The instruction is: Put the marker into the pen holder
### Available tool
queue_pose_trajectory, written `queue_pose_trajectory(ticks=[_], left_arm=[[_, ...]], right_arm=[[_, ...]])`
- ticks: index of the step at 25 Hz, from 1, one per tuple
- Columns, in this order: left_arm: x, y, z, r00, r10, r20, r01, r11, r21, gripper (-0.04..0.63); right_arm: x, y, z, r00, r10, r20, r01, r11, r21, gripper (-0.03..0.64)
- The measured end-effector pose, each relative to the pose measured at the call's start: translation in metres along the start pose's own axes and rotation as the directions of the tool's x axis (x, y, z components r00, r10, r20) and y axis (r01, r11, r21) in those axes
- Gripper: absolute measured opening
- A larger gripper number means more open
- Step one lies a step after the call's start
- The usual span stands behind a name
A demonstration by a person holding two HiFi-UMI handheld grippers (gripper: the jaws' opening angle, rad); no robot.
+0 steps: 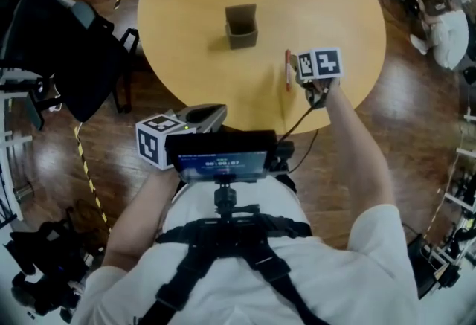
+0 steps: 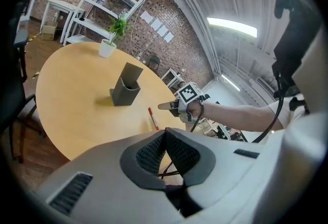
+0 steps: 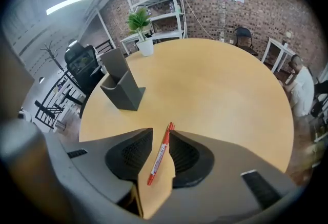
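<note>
Holds the right gripper (image 3: 160, 133) low over the red marker (image 3: 160, 155), jaws apart either side of it, pads not pressing, nothing gripped. Has the marker flat on the table (image 1: 186, 11), right of the pen holder (image 1: 242, 27), well apart. Holds the left gripper (image 2: 165, 133) with jaws pressed together, empty, farther from the pen holder.
</note>
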State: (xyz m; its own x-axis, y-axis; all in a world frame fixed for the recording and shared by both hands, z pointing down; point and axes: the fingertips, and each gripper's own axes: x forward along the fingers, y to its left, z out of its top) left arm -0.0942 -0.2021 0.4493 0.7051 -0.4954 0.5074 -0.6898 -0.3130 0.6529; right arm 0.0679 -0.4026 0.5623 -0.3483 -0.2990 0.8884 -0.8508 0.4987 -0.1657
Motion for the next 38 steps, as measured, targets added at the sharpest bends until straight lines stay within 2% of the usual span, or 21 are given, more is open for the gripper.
queue_pose_trajectory(ticks=[5, 13, 18, 22, 26, 31, 34, 38], left_arm=[[0.000, -0.002, -0.002, 1.000, 0.022, 0.010, -0.022, 0.999, -0.025, -0.003], [0.009, 0.010, 0.003, 0.998, 0.043, 0.044, -0.042, 0.999, -0.017, -0.003], [0.015, 0.007, 0.007, 0.998, 0.046, 0.041, -0.046, 0.999, -0.012, -0.003], [0.016, 0.008, 0.009, 0.998, 0.050, 0.043, -0.049, 0.999, -0.015, -0.003], [0.018, 0.011, 0.013, 0.997, 0.052, 0.052, -0.051, 0.999, -0.018, -0.003], [0.015, 0.010, 0.022, 0.997, 0.055, 0.053, -0.053, 0.998, -0.041, -0.003], [0.012, 0.010, 0.024, 0.997, 0.055, 0.059, -0.052, 0.998, -0.046, -0.003], [0.011, 0.011, 0.024, 0.997, 0.048, 0.059, -0.046, 0.998, -0.044, -0.003]], right_arm=[[0.025, -0.004, 0.010, 0.995, -0.017, -0.095, 0.012, 0.999, -0.052, 0.109], [0.054, -0.013, 0.004, 0.971, -0.075, -0.226, 0.060, 0.995, -0.075, 0.109], [0.068, -0.011, 0.002, 0.967, -0.076, -0.244, 0.061, 0.996, -0.067, 0.103], [0.070, -0.006, 0.002, 0.968, -0.079, -0.238, 0.057, 0.993, -0.099, 0.074], [0.054, -0.006, 0.019, 0.987, -0.078, -0.143, 0.059, 0.990, -0.129, 0.071], [0.009, -0.001, 0.047, 0.997, -0.047, 0.065, 0.054, 0.992, -0.117, 0.069], [-0.022, 0.006, 0.061, 0.976, -0.006, 0.217, 0.026, 0.996, -0.090, 0.069], [-0.053, 0.025, 0.085, 0.918, 0.041, 0.394, -0.014, 0.997, -0.070, 0.069]])
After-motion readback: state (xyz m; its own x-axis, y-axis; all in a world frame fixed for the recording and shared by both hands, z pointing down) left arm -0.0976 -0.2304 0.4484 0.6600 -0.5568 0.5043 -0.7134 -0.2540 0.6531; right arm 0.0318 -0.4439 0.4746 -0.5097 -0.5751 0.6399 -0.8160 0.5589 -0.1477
